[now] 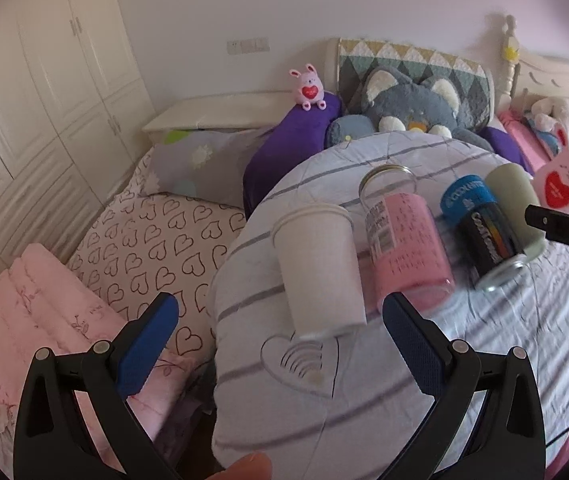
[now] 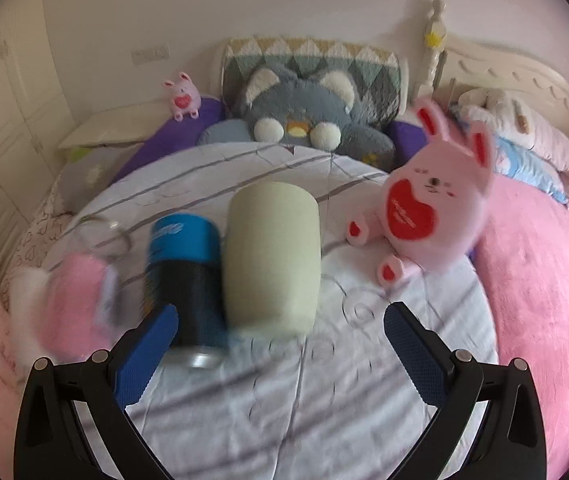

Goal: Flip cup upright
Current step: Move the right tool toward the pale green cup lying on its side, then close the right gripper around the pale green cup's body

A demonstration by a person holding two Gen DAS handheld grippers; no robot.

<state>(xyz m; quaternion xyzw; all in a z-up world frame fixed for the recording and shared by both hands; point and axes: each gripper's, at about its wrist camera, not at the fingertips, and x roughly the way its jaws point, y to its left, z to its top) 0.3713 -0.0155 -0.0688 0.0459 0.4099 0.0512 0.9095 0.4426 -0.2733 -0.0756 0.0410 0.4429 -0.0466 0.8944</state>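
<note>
On a striped quilt (image 1: 364,360) in a bedroom, four cups lie toppled; both hand-held grippers, left (image 1: 280,344) and right (image 2: 280,344), spread wide, should straddle the white paper cup (image 1: 320,268) or sage cup (image 2: 272,256) mid-body before tipping.

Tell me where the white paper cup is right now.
In the left wrist view the white paper cup lies on its side on the striped quilt, leftmost in the row, beside the pink-sleeved glass jar, just ahead of the open left gripper.

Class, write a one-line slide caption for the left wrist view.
Open left claw hovers before a white paper cup lying beside a pink-sleeved jar on the striped quilt.
</note>
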